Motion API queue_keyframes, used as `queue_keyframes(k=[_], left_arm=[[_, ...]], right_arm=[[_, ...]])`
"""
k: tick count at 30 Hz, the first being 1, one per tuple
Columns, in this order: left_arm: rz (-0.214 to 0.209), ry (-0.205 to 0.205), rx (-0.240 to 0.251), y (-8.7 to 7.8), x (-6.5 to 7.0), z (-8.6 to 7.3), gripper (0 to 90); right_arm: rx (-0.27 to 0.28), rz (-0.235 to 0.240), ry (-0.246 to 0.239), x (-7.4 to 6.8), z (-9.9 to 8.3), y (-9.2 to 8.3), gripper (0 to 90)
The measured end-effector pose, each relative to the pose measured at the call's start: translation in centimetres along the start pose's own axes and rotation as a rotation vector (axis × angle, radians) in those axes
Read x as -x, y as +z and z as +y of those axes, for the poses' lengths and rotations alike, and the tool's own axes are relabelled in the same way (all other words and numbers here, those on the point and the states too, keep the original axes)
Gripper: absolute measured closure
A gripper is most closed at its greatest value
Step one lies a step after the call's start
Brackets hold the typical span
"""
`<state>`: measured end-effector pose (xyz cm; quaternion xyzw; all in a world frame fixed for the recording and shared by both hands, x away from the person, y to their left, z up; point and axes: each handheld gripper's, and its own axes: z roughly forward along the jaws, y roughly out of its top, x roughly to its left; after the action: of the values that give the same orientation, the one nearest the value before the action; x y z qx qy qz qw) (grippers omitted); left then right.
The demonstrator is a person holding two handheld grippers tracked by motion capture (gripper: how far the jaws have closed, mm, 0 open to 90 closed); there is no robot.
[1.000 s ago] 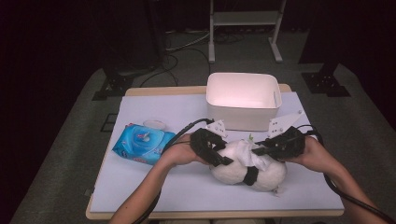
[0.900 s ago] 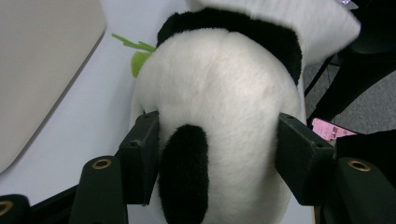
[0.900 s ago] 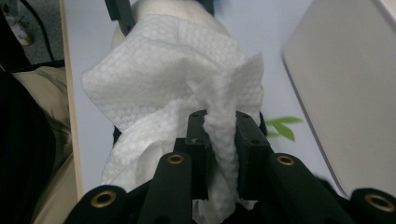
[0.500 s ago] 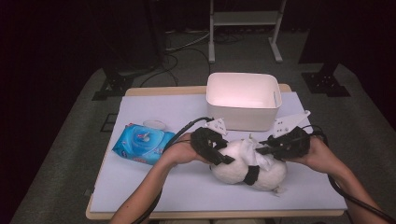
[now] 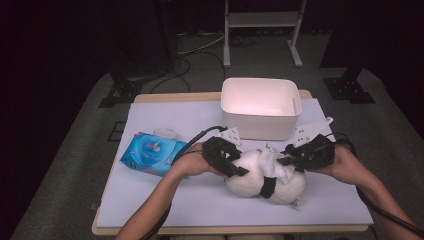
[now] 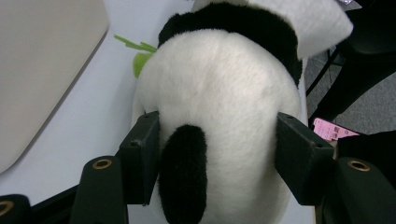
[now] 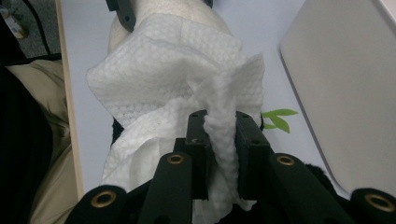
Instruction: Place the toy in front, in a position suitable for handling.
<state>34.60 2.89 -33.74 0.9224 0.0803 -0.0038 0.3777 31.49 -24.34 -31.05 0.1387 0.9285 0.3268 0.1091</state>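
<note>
A white and black plush panda (image 5: 250,180) lies on its side on the table's pale mat, near the front. My left gripper (image 5: 231,166) comes in from the left, its jaws pressed on both sides of the panda's body (image 6: 219,88). A white wet wipe (image 5: 276,161) is draped over the panda's top. The right gripper (image 5: 292,160), coming from the right, is shut on a bunched fold of that wipe (image 7: 173,70), which runs between its pads (image 7: 219,128). A green felt leaf (image 7: 278,119) sticks out from the toy.
A white plastic tub (image 5: 260,125) stands just behind the panda. A blue pack of wet wipes (image 5: 152,152) lies to the left, with a small clear lid (image 5: 165,133) behind it. The table's front edge (image 5: 225,230) is close below the toy.
</note>
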Motion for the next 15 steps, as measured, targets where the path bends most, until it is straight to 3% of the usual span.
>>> queue_keyframes(k=[7,10,15], left_arm=[[0.006,0.015,-0.01,0.1,0.1,0.7,37.6],[-0.003,0.017,0.009,0.1,0.3,1.2,37.6],[0.005,0.029,-0.018,0.0,0.3,1.3,37.7]], right_arm=[[0.017,0.014,0.0,-0.1,0.3,0.6,77.0],[0.029,0.032,-0.015,-0.2,1.2,1.4,77.0],[0.022,0.039,-0.038,-0.4,2.1,1.9,77.1]])
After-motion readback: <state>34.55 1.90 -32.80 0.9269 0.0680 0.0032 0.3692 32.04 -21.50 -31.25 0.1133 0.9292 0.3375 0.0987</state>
